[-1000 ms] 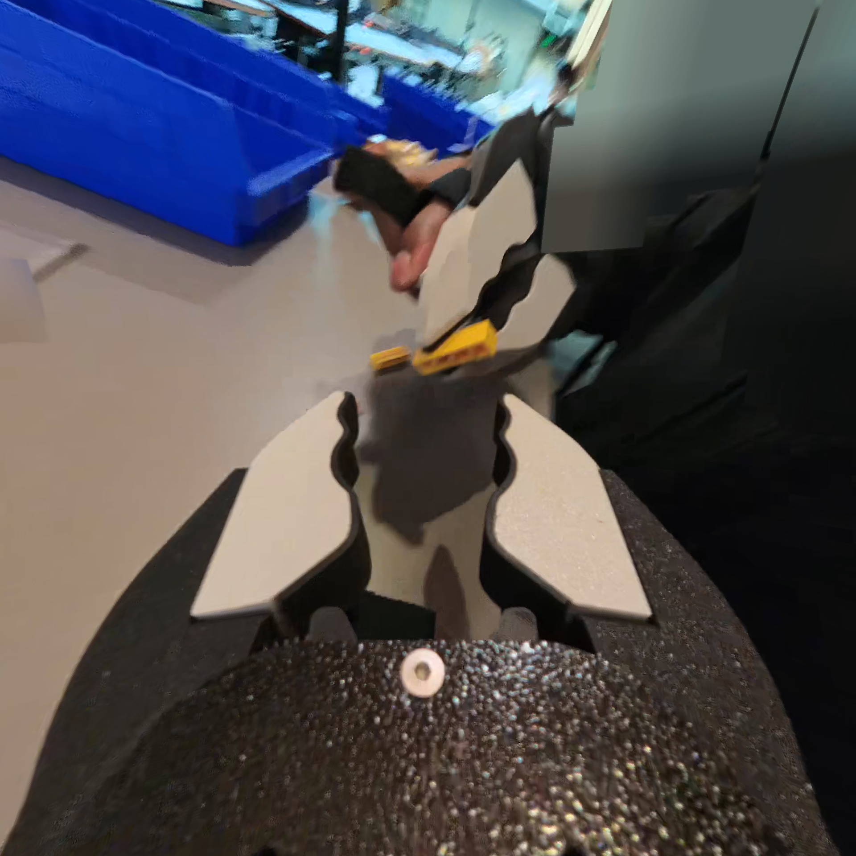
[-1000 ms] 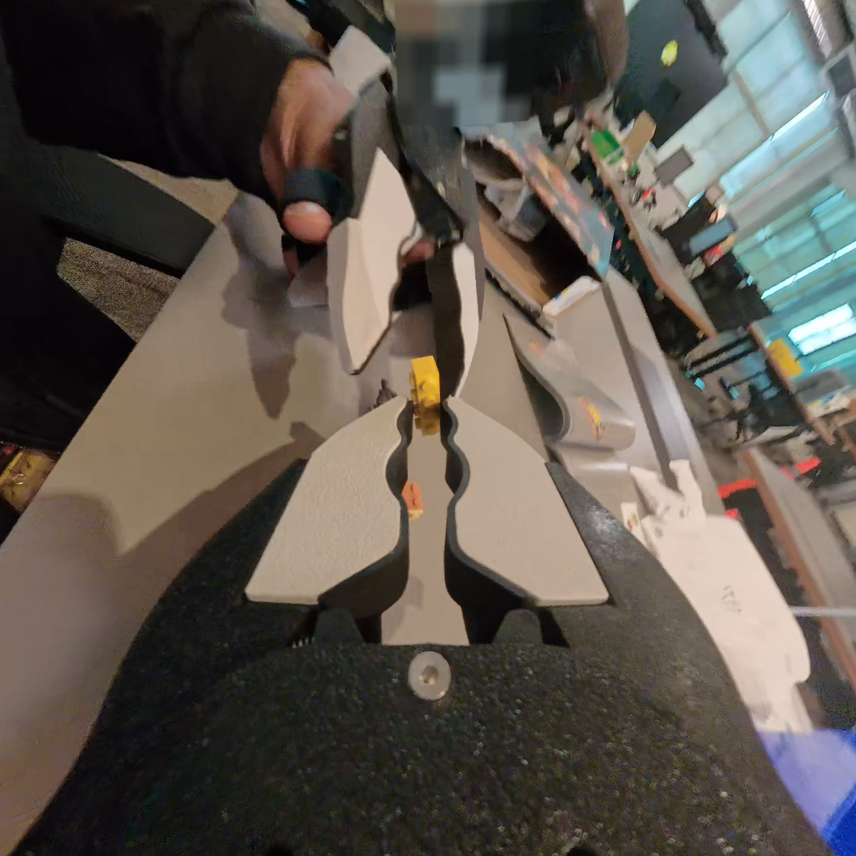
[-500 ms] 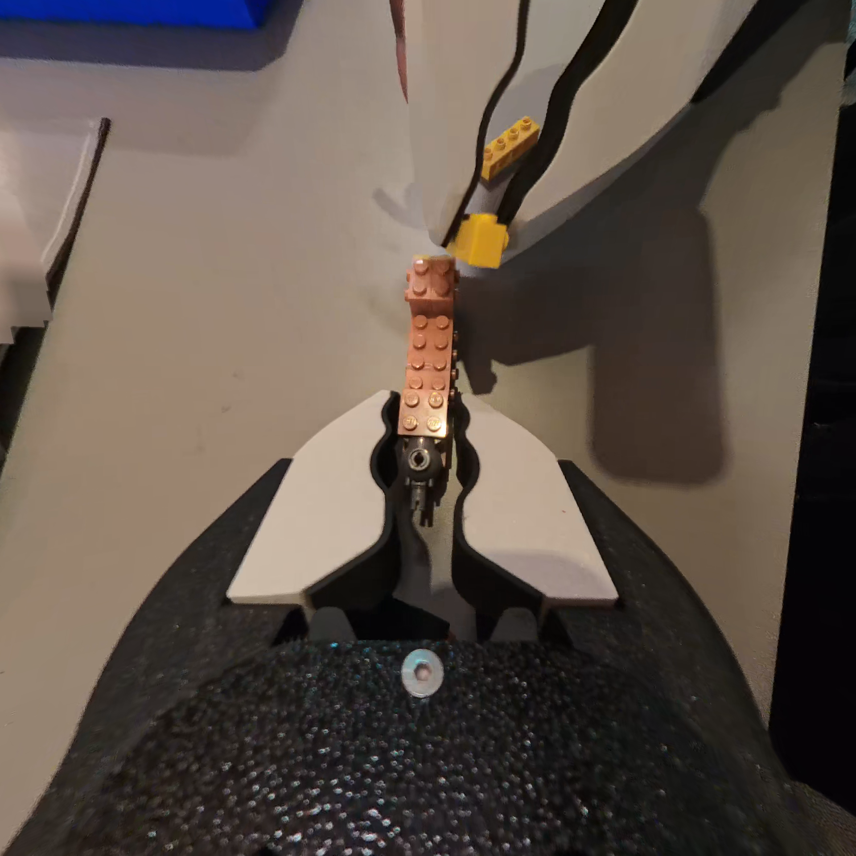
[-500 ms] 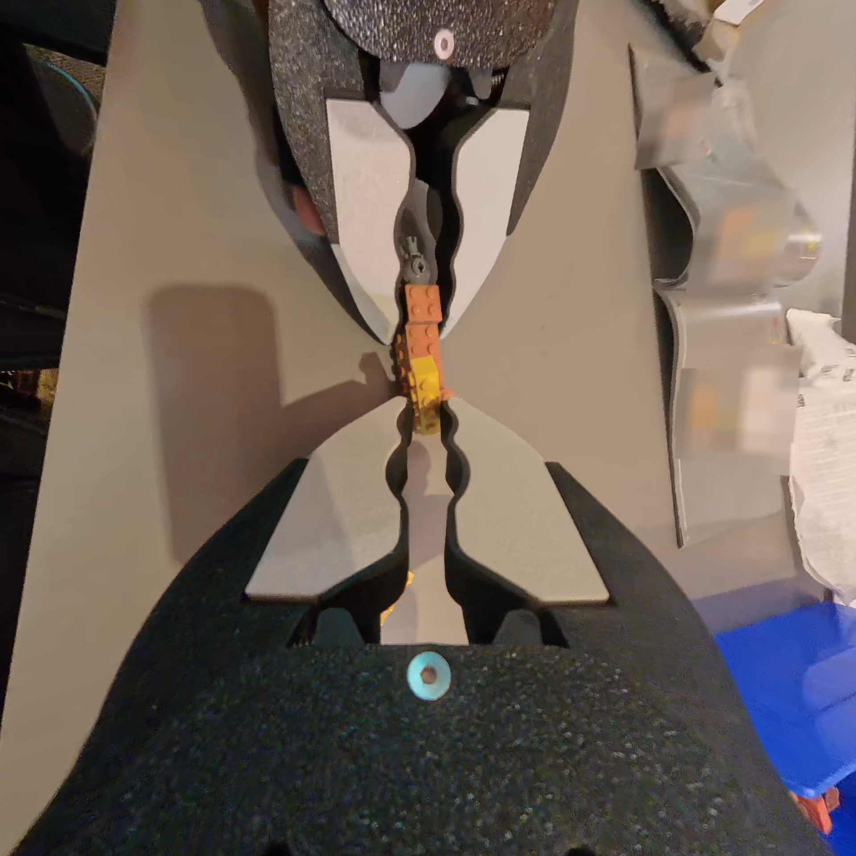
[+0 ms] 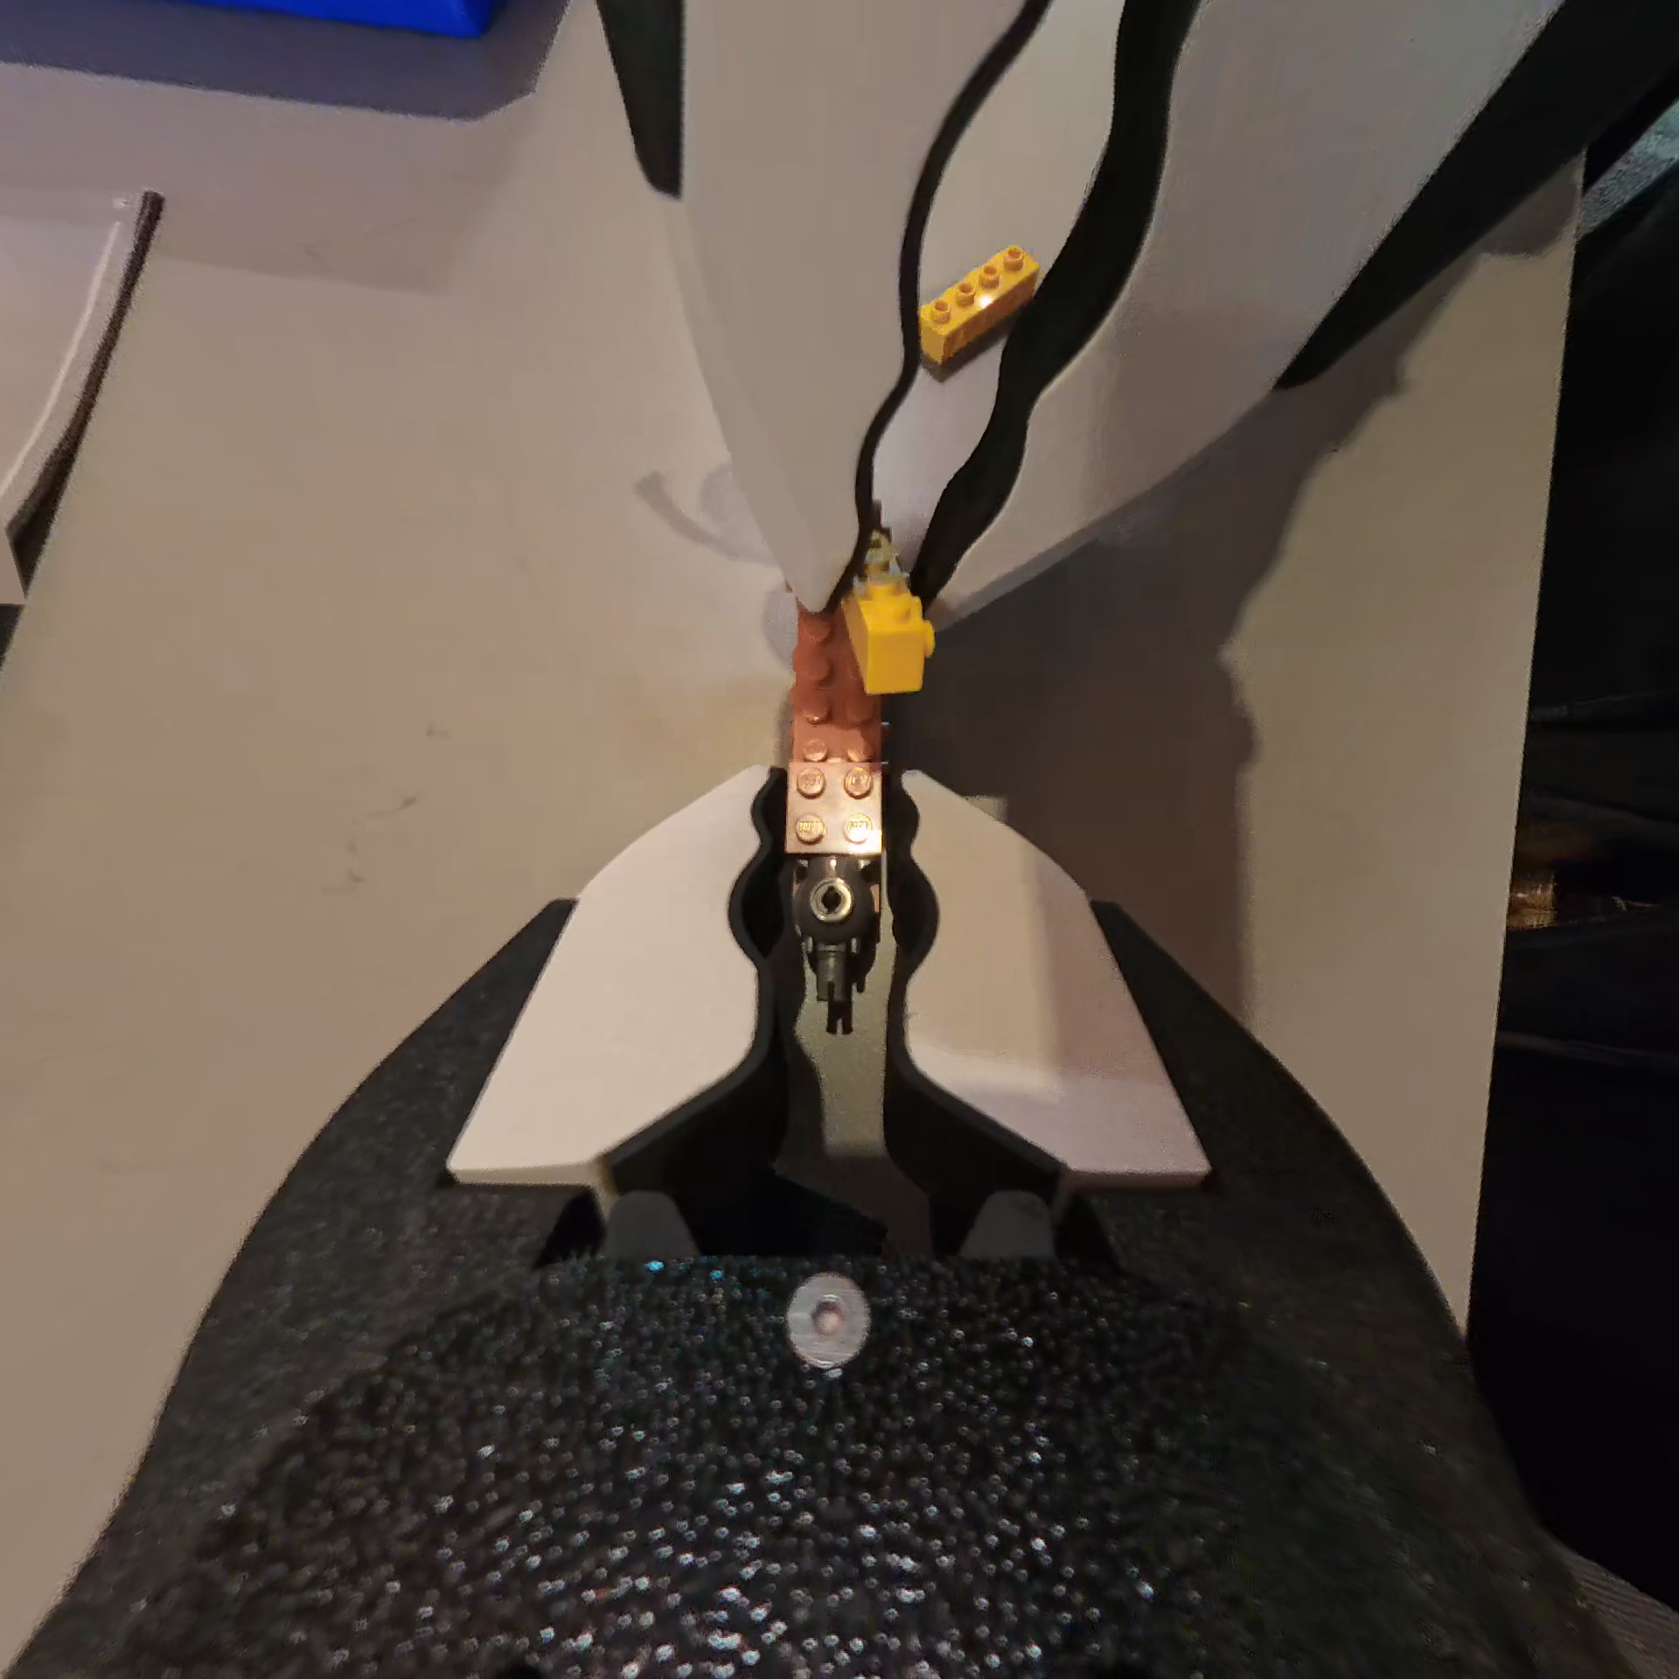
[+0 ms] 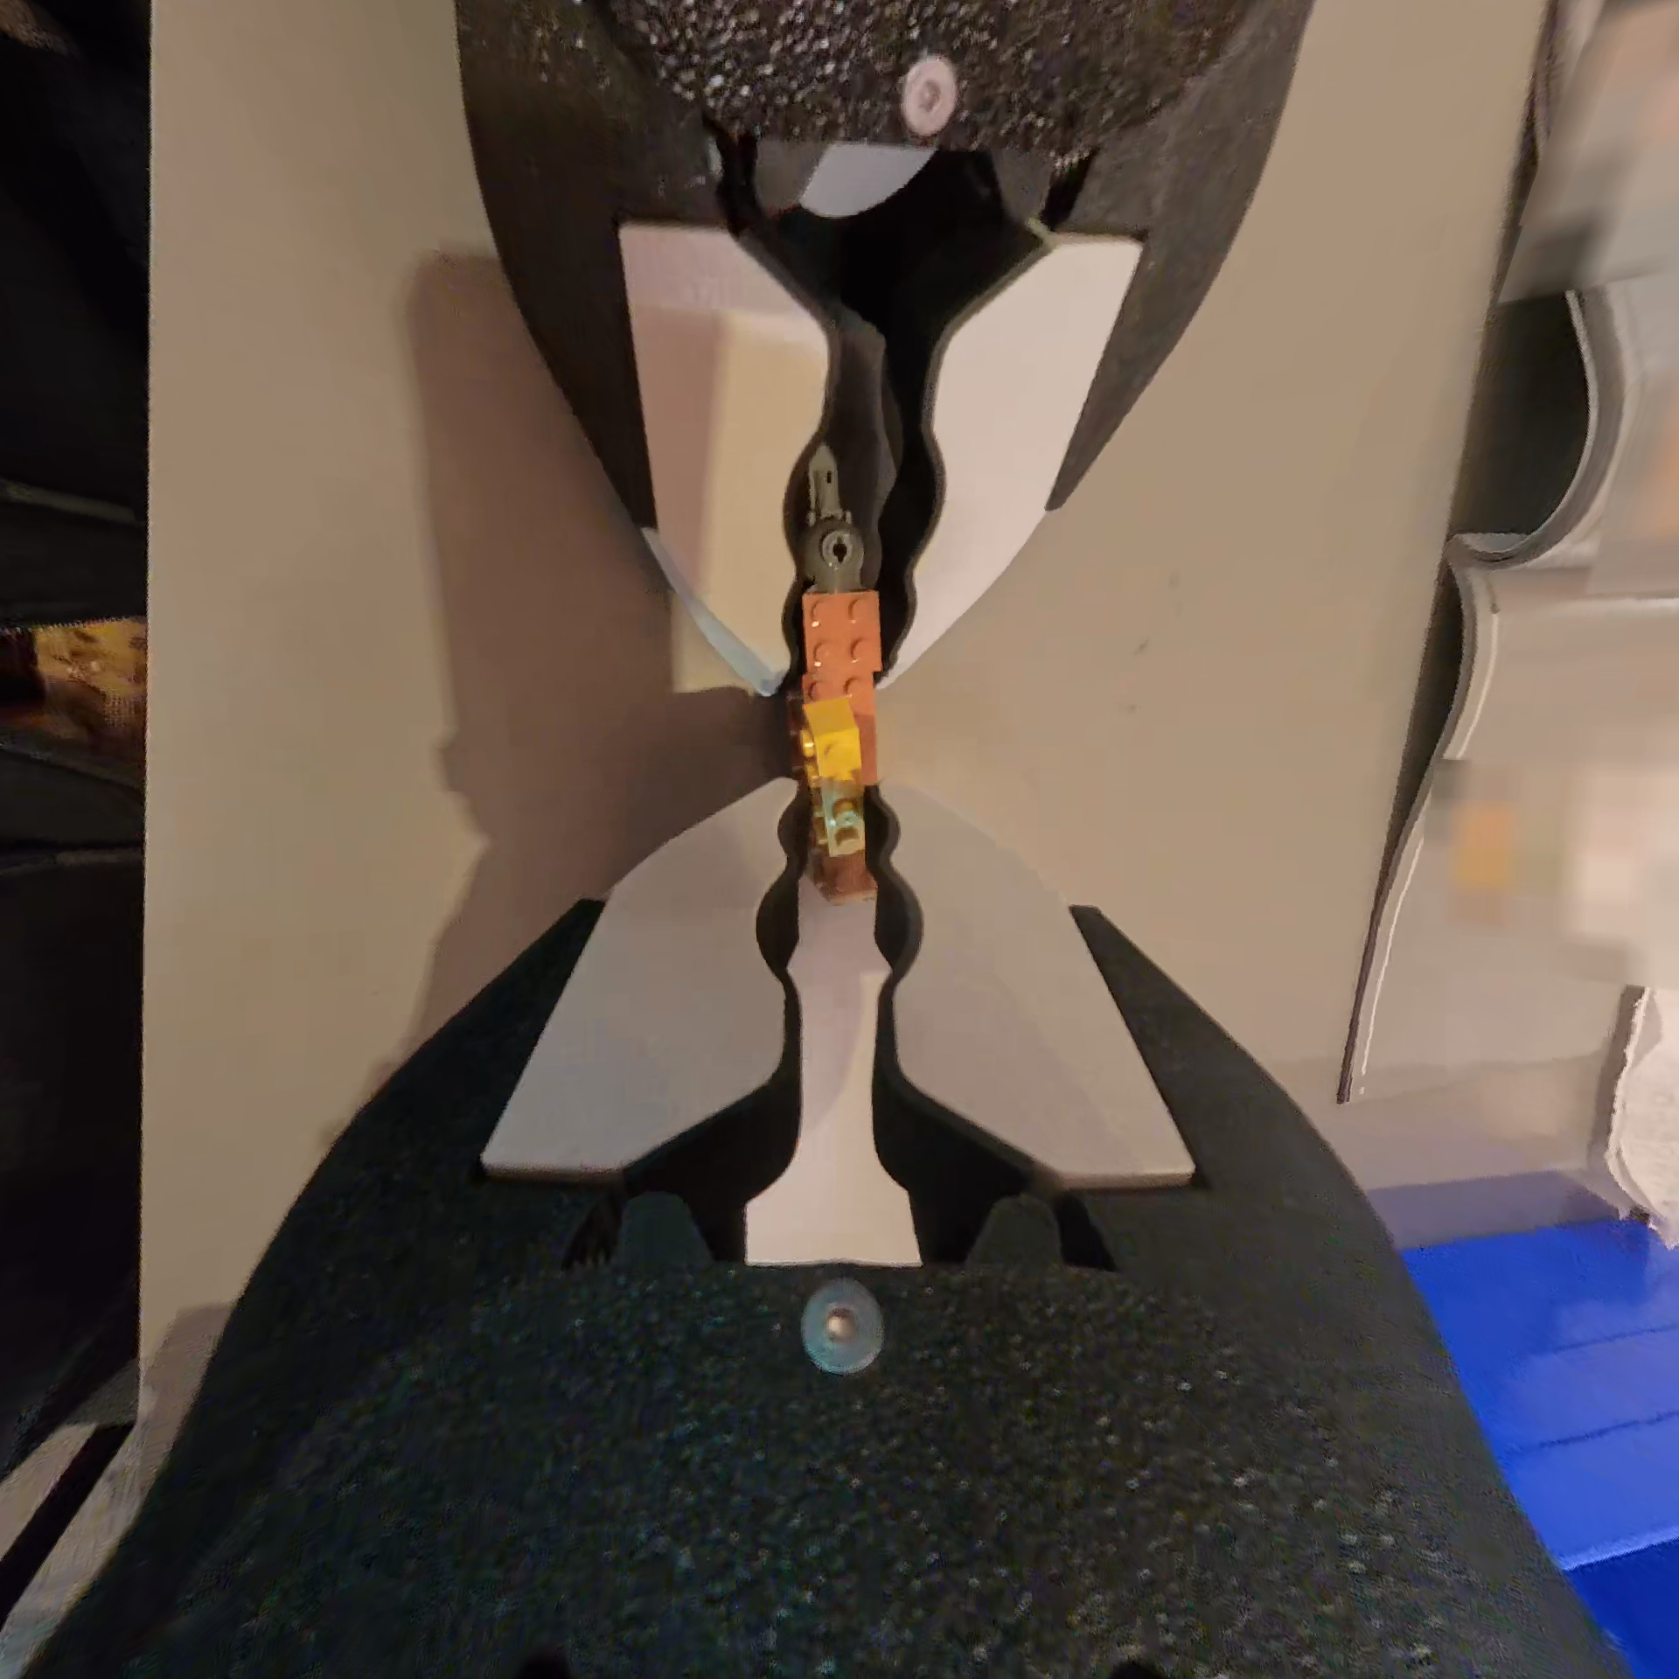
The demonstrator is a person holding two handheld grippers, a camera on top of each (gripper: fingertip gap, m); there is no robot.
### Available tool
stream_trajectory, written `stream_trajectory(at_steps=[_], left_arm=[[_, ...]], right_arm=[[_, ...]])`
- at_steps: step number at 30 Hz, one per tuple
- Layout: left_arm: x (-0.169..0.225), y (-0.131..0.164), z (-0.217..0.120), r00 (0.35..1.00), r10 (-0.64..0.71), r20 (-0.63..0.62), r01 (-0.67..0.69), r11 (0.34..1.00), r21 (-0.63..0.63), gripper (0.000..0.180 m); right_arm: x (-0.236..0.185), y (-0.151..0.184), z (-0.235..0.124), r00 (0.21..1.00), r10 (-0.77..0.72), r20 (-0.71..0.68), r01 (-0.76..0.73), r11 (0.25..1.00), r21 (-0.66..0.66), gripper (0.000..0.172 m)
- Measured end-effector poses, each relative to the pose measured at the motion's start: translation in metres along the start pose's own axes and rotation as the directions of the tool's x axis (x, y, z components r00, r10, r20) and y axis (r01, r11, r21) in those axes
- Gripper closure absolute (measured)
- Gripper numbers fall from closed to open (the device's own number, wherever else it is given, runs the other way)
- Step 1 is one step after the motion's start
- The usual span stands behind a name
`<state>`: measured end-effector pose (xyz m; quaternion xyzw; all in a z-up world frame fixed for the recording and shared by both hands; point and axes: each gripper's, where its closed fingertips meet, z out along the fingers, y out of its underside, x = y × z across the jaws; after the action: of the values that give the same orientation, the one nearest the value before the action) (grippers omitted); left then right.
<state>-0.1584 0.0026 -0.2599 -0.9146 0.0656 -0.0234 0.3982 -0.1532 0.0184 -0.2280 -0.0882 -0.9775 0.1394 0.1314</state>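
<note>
My left gripper [image 5: 831, 799] is shut on the near end of a brown brick assembly [image 5: 831, 718] that has a dark grey connector [image 5: 829, 904] at its back. It holds this just above the grey table [image 5: 363, 636]. My right gripper [image 6: 836, 818] faces it, tip to tip, and is shut on a small yellow brick [image 6: 831, 740]. The yellow brick [image 5: 886, 645] rests against the far end of the brown assembly [image 6: 840, 636]. The left gripper [image 6: 840, 672] shows at the top of the right wrist view. The right gripper [image 5: 877, 581] shows at the top of the left wrist view.
A loose yellow four-stud brick [image 5: 979, 304] lies on the table behind the right gripper's fingers. A blue bin [image 6: 1499, 1363] is at the lower right, with grey curved parts [image 6: 1544, 636] and white paper [image 6: 1654, 1136] to the right. The table edge [image 6: 145, 818] drops off at the left. Less than 4 cm separates the two grippers' tips.
A second ago my left gripper was open and empty; it has since shut on the brown assembly. The two grippers have come tip to tip, and the yellow brick now overlaps the brown assembly's end.
</note>
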Motion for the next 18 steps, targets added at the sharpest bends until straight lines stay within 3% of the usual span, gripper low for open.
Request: stream_trajectory(at_steps=[4, 18], left_arm=[[-0.0005, -0.0002, 0.0002, 1.0, -0.006, 0.0, 0.006, 1.0, 0.001, 0.161], [-0.0017, 0.0006, -0.0021, 1.0, -0.027, 0.002, 0.027, 1.0, 0.009, 0.158]], right_arm=[[0.0019, 0.0004, 0.0042, 1.0, -0.013, 0.028, 0.015, 0.997, -0.073, 0.161], [0.0029, -0.0019, 0.0038, 0.999, 0.036, 0.019, -0.035, 0.999, -0.04, 0.161]])
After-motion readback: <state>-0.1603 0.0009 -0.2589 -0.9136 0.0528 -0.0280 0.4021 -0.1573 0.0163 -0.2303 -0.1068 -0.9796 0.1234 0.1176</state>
